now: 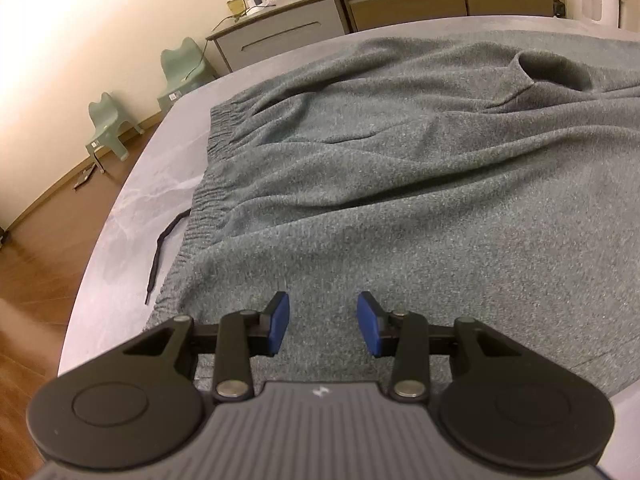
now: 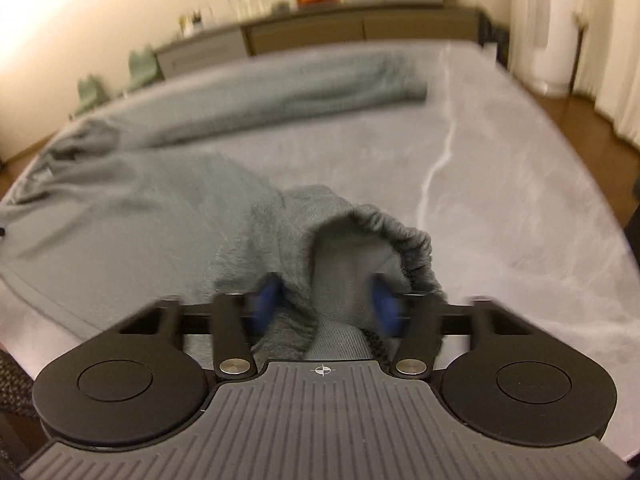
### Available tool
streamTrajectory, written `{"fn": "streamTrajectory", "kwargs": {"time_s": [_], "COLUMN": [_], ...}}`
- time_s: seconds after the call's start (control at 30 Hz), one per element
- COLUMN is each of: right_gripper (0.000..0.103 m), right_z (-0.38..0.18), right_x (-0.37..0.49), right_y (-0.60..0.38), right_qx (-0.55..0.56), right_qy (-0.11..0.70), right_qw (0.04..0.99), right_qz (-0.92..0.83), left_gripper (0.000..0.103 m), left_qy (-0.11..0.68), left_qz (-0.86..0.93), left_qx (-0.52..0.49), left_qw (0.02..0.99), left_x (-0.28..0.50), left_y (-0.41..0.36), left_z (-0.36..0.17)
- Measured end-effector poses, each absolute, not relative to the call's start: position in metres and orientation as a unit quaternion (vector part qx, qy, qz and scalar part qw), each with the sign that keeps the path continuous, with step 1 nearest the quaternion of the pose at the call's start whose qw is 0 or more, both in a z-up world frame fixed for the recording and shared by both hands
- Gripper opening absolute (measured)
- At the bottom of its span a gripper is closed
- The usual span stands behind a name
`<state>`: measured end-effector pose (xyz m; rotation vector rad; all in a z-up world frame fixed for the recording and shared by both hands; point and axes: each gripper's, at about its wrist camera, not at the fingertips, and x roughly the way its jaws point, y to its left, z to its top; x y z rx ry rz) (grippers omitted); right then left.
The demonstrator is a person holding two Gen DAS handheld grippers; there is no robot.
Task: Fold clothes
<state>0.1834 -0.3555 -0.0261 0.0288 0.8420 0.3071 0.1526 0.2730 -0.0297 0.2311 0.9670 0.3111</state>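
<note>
Grey-green sweatpants [image 1: 400,184] lie spread and wrinkled on a grey marbled table [image 1: 152,184]. Their elastic waistband [image 1: 208,184] faces left, with a black drawstring [image 1: 160,256] trailing on the table. My left gripper [image 1: 323,322] is open and empty, just above the fabric near the front edge. In the blurred right wrist view, my right gripper [image 2: 326,304] has its jaws apart, with the elastic cuff [image 2: 384,232] of one trouser leg bunched between the blue pads [image 2: 266,300]. The other leg [image 2: 280,92] lies stretched across the far side.
The table's left edge [image 1: 100,260] drops to a wooden floor [image 1: 32,288]. Two green stools [image 1: 108,128] stand by the wall. A long sideboard [image 1: 360,12] with bottles and dishes runs behind. Bare table [image 2: 500,200] lies to the right of the pants.
</note>
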Motion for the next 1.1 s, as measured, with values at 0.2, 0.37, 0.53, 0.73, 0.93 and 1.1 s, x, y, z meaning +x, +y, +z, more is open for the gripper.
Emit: {"fn": "streamTrajectory", "kwargs": {"time_s": [0.2,0.37,0.53,0.73,0.93,1.1], "right_gripper": [0.002,0.040,0.073,0.039,0.010,0.045], "right_z": [-0.009,-0.041,0.001,-0.021,-0.036,-0.026], "right_x": [0.227,0.249,0.203,0.177,0.180,0.181], "right_y": [-0.468,-0.476,-0.450,-0.417,-0.449,-0.421], "right_qx": [0.282,0.305,0.170,0.043,0.047,0.057], "right_qy": [0.286,0.303,0.204,0.332,0.373,0.343], "right_qw": [0.916,0.903,0.964,0.938,0.926,0.936], "right_qz": [0.002,-0.017,-0.021,0.086,-0.037,0.051], "left_gripper": [0.043,0.043,0.043,0.042,0.042,0.045], "left_qy": [0.458,0.452,0.452,0.453,0.451,0.447], "left_qz": [0.146,0.141,0.140,0.141,0.140,0.139], "left_qx": [0.105,0.118,0.119,0.133,0.138,0.115], "left_qw": [0.871,0.873,0.873,0.870,0.871,0.876], "left_x": [0.151,0.151,0.153,0.157,0.157,0.152], "left_y": [0.277,0.274,0.278,0.273,0.272,0.279], "left_z": [-0.029,-0.031,-0.031,-0.032,-0.031,-0.029]}}
